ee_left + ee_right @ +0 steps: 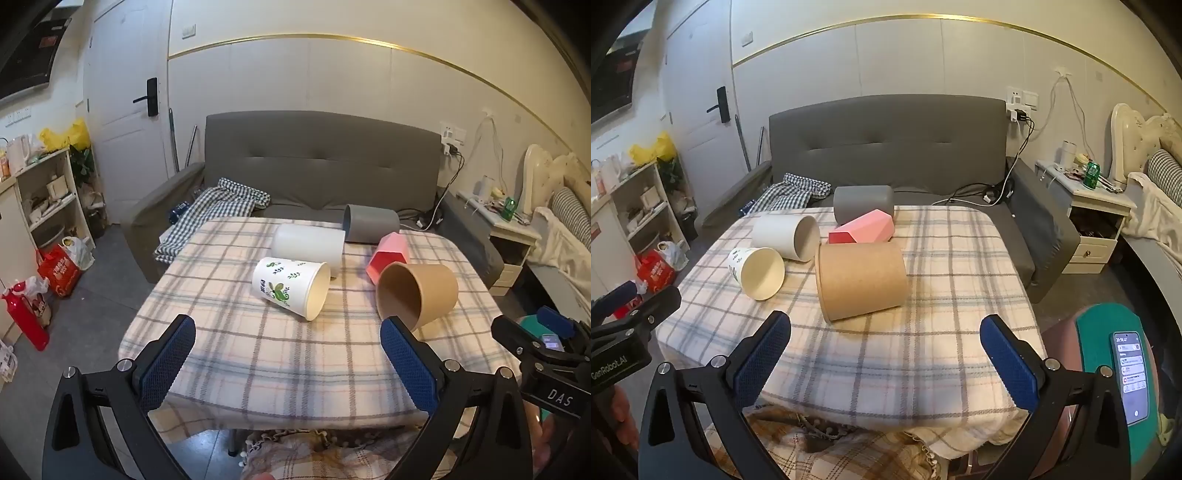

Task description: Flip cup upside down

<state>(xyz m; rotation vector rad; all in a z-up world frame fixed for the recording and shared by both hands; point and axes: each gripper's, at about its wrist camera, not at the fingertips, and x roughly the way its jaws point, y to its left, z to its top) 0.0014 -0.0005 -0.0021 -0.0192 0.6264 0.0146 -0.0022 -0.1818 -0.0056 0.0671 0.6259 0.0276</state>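
Observation:
Several cups lie on their sides on a plaid-clothed table (280,362) (942,295): a brown paper cup (424,291) (862,282), a white cup with green leaf print (290,288) (759,271), a plain white cup (308,247) (785,236), a pink faceted cup (389,256) (864,230) and a grey cup (371,223) (862,206). My left gripper (288,332) is open and empty above the table's near edge. My right gripper (886,328) is open and empty, just short of the brown cup.
A grey sofa (321,166) (886,147) stands behind the table with a checked cloth (218,206) on it. Shelves (48,192) and bags stand at left, a nightstand (1097,221) at right. A phone (1130,376) lies on a green stool near right.

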